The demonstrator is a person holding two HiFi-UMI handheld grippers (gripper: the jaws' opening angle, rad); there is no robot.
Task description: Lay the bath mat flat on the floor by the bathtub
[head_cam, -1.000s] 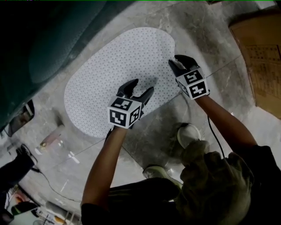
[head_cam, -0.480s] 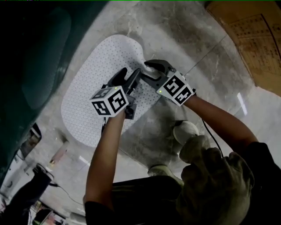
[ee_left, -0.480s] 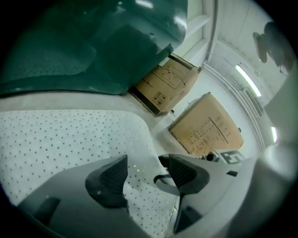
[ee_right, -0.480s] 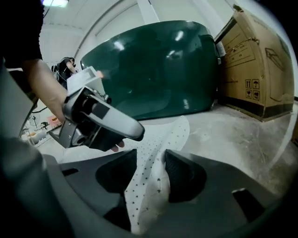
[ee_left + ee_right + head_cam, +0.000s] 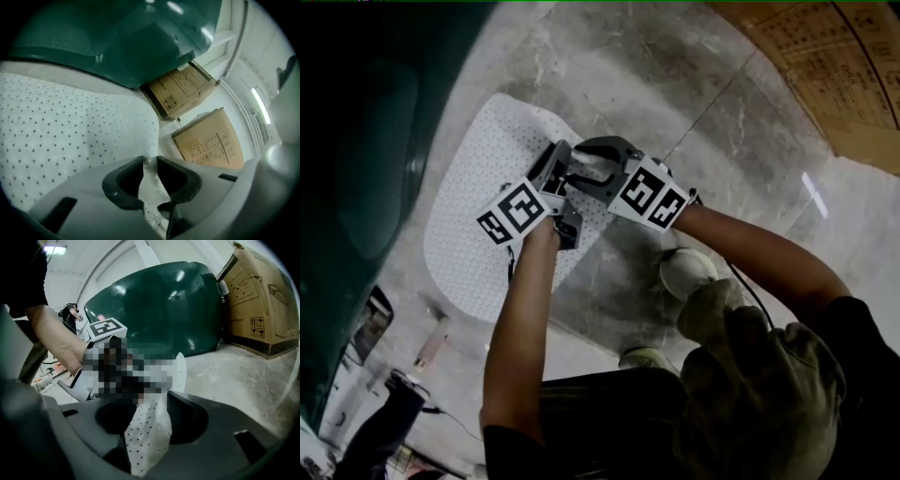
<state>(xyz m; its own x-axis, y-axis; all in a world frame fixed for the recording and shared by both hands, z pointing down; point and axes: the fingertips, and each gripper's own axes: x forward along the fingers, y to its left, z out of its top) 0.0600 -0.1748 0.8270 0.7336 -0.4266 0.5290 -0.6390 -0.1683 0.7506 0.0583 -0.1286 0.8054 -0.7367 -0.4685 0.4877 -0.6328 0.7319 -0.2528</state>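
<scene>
The white dotted bath mat [image 5: 478,216] lies on the stone floor beside the dark green bathtub [image 5: 375,141]. Both grippers meet at its right edge, where a fold is raised off the floor. My left gripper [image 5: 555,173] has its jaws closing, and in the left gripper view the thin mat edge [image 5: 150,187] is pinched between its pads [image 5: 150,161]. My right gripper [image 5: 591,169] reaches in from the right with its jaws opening. In the right gripper view a dotted flap of mat [image 5: 145,432] stands loosely in the wide gap of that gripper [image 5: 154,404].
Cardboard boxes [image 5: 825,66] stand on the floor at the upper right, also seen as boxes [image 5: 206,140] past the mat's end. The person's shoes [image 5: 689,272] are just right of the mat. Cables and small clutter [image 5: 394,394] lie at the lower left.
The two grippers have come together at the mat's right edge. The left jaws went from wide apart to pinching the raised edge. The right jaws spread wider round the fold.
</scene>
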